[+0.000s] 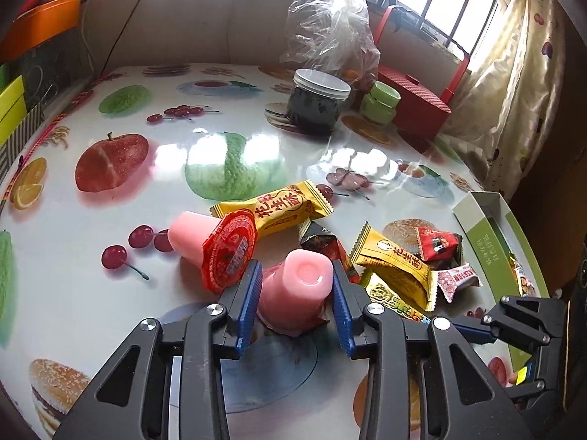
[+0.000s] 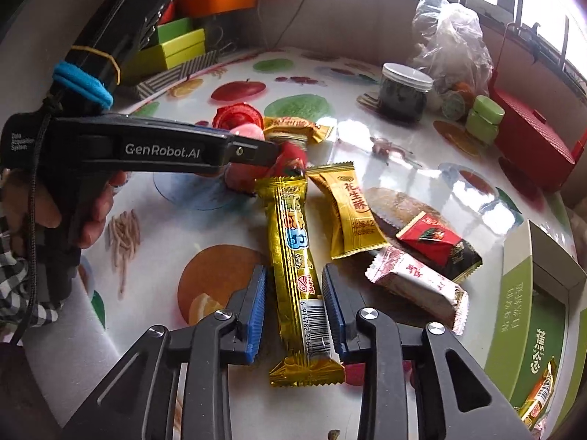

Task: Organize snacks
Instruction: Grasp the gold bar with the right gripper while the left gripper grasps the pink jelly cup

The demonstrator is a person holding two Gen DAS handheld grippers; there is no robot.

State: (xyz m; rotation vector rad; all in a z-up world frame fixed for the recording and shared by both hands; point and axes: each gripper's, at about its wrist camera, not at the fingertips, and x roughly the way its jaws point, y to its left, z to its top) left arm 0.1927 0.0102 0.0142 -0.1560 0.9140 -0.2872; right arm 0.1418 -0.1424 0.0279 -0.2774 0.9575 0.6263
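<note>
In the left wrist view my left gripper (image 1: 297,278) is shut on an upside-down pink jelly cup (image 1: 293,293), with a blue pad against each side. A second pink jelly cup (image 1: 216,245) with a red lid lies on its side just left of it. In the right wrist view my right gripper (image 2: 294,278) is open and straddles a long gold snack bar (image 2: 293,242) lying flat on the table. Its right pad is at the bar's edge, and a strip of table shows beside the left pad. The green-and-white open box (image 2: 521,293) stands to the right.
Yellow peanut packets (image 2: 352,212), a red-and-black candy (image 2: 436,245) and a white wrapped candy (image 2: 414,282) lie between the bar and the box. A lidded jar (image 1: 315,106), a small green jar (image 1: 381,104), a red box (image 1: 414,106) and a plastic bag (image 1: 330,25) stand at the back.
</note>
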